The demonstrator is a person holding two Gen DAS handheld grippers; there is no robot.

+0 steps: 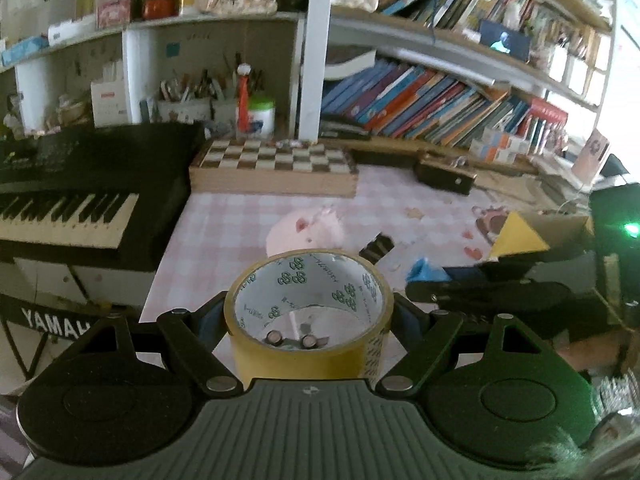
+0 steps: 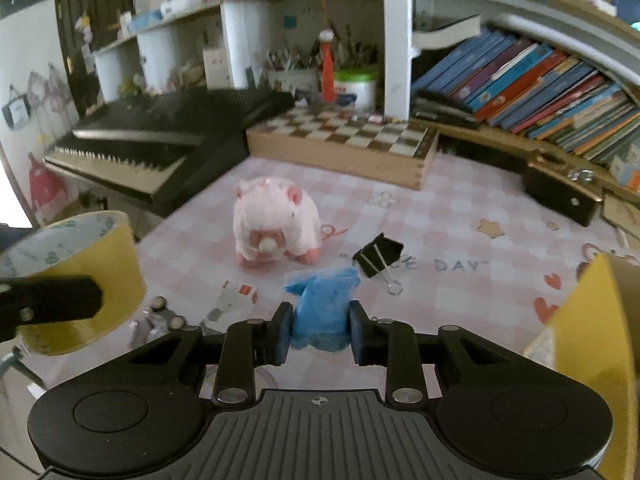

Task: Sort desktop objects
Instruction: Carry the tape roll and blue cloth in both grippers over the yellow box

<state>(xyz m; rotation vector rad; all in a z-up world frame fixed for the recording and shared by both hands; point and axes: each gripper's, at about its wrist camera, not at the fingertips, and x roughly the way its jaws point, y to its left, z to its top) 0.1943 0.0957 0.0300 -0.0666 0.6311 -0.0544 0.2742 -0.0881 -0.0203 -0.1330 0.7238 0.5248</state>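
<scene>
shelves full of books (image 2: 540, 80) fill the wall behind a desk (image 2: 460, 216) with a pink checked cloth. on the left sits a long black keyboard (image 2: 160, 140), and a wooden chess box (image 2: 344, 144) lies at the back. a fluffy pink pig toy (image 2: 276, 220) stands in the middle of the desk, soft and light, best picked up by its round body. the left hand-held gripper (image 1: 308, 312) pinches a tape roll (image 1: 308, 304) from both sides; the roll is a stiff, smooth ring and looks light. the right hand-held gripper (image 2: 320, 332) is pressed onto a blue crumpled thing (image 2: 322, 304), squishy like paper or cloth. a small black binder clip (image 2: 378, 258) lies just past it, hard and shiny, with thin wire handles to grab.
</scene>
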